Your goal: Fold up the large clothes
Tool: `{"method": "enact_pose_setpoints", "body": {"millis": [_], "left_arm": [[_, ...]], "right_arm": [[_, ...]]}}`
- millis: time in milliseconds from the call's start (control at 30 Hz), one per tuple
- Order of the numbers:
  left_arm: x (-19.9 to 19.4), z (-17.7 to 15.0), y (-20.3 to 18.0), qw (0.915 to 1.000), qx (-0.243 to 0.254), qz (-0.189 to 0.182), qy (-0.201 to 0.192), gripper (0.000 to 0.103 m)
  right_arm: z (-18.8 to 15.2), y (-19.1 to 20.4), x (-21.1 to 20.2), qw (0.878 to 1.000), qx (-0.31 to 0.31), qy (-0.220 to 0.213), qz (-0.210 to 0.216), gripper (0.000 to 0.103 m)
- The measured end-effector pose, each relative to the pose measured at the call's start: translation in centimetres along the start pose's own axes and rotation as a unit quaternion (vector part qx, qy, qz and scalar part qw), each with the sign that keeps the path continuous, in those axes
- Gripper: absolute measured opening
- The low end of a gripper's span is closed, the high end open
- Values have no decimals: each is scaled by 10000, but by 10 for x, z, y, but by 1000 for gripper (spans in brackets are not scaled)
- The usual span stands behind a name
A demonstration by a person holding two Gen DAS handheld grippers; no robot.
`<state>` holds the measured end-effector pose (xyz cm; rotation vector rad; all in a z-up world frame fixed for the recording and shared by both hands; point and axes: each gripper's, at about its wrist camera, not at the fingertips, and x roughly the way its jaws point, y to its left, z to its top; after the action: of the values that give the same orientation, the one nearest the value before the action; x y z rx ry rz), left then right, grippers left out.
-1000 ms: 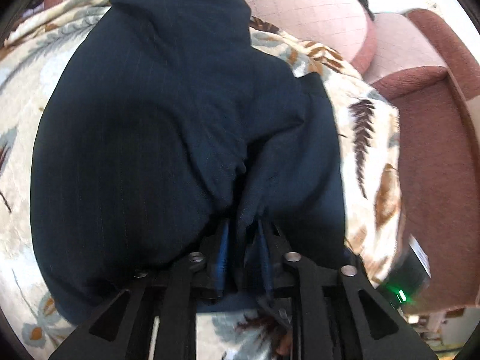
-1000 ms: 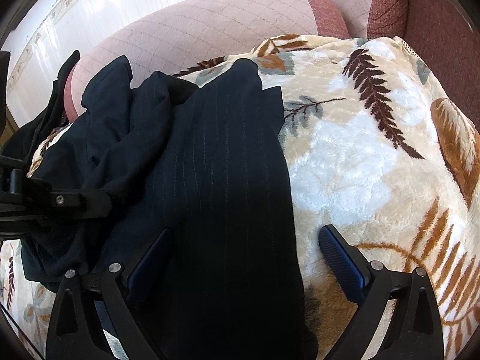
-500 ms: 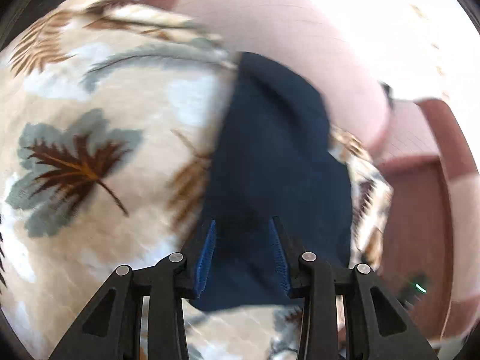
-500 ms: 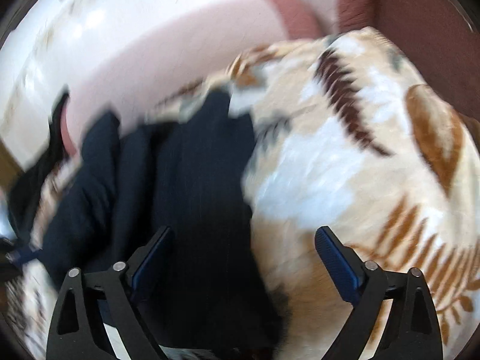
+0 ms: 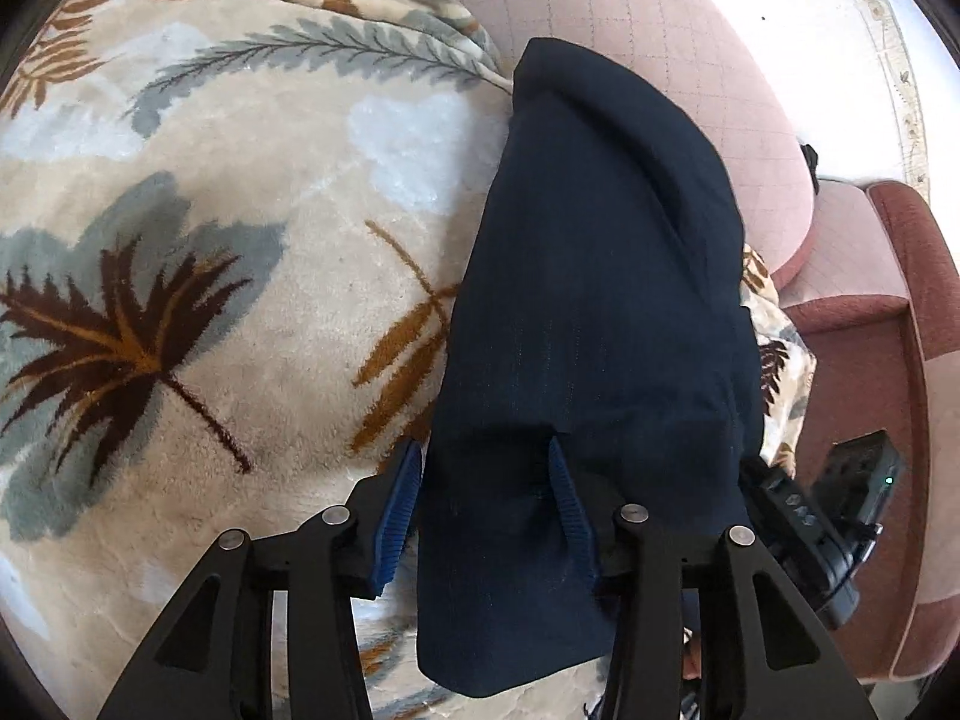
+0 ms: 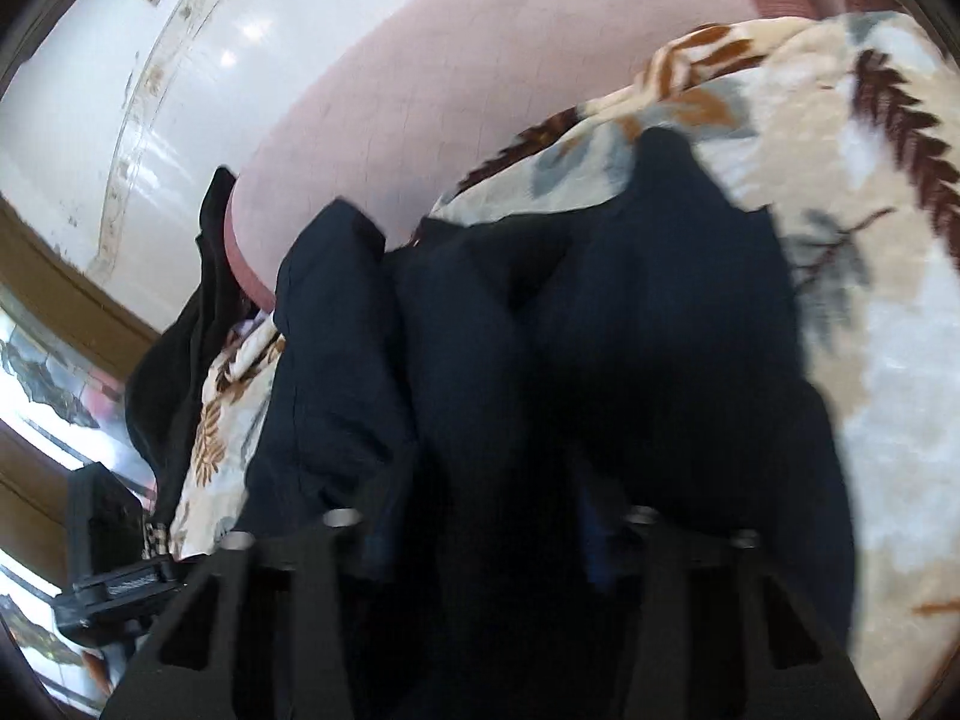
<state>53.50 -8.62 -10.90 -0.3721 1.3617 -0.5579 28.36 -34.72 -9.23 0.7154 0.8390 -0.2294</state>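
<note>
Garment: dark navy cloth with faint pinstripes (image 5: 600, 324), spread in a long band from upper centre to lower centre of the left wrist view, lying on the blanket; in the right wrist view bunched in folds across the centre and bottom (image 6: 600, 360)
Left gripper (image 5: 489, 498): lower centre of frame, jaws apart, just been opening; blue pads (image 5: 399, 510) on either side of a fold of the cloth, left pad clear of the cloth edge, no clamp seen
Right gripper (image 6: 480, 540): bottom centre of frame, mostly buried under dark cloth; jaws just closed together, clamped on the garment
Blanket: cream plush with brown and grey leaf print (image 5: 210, 300), filling the left half of the left wrist view; right side of the right wrist view (image 6: 870, 240)
Sofa: pink quilted cushion (image 5: 690, 60) at upper right, behind the cloth
Right wrist view: blurred
</note>
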Motion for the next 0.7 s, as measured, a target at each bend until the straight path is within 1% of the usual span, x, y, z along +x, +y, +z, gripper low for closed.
{"method": "enact_pose_setpoints", "body": {"millis": [33, 100, 200, 267, 300, 367, 400, 433, 467, 500, 533, 567, 600, 633, 700], "left_arm": [[-4, -4, 2, 10000, 12, -14, -20, 43], [-17, -6, 1, 9997, 68, -145, -162, 43], [-34, -8, -3, 9987, 160, -377, -319, 45], [-35, -9, -8, 9985, 279, -334, -344, 55], [-31, -10, -11, 9985, 347, -269, -326, 58], [-12, -14, -14, 9991, 393, -53, -165, 59], [-3, -16, -15, 9991, 416, 3, -52, 59], [14, -19, -17, 9986, 493, 152, 149, 61], [22, -22, -21, 9980, 518, 274, 249, 61], [29, -25, -21, 9975, 526, 366, 298, 61], [31, -27, -22, 9974, 542, 409, 242, 61], [30, -28, -23, 9972, 591, 427, 161, 61], [29, -28, -24, 9971, 621, 426, 139, 61], [28, -28, -25, 9970, 642, 399, 141, 61], [29, -27, -24, 9967, 690, 411, 153, 61]], "right_arm": [[-3, 1, -1, 9999, -6, -19, 108, 1], [-8, 6, -15, 9993, -128, -246, 263, 1], [-10, 1, -50, 9946, 127, -664, 783, 1], [-11, -14, -74, 9894, 364, -980, 1009, 1], [-13, -25, -83, 9871, 475, -1088, 1072, 1], [-20, -49, -88, 9873, 693, -1133, 877, 1], [-24, -65, -83, 9881, 858, -1029, 758, 1], [-28, -79, -76, 9894, 1007, -861, 600, 1], [-33, -90, -66, 9909, 1106, -640, 419, 1], [-36, -98, -58, 9914, 1162, -452, 391, 1], [-37, -102, -58, 9906, 1222, -436, 431, 0], [-36, -104, -62, 9889, 1327, -466, 488, 0], [-33, -103, -68, 9871, 1385, -523, 605, 5], [-29, -101, -75, 9865, 1379, -650, 600, 8], [-19, -91, -91, 9858, 1278, -958, 528, 12]]}}
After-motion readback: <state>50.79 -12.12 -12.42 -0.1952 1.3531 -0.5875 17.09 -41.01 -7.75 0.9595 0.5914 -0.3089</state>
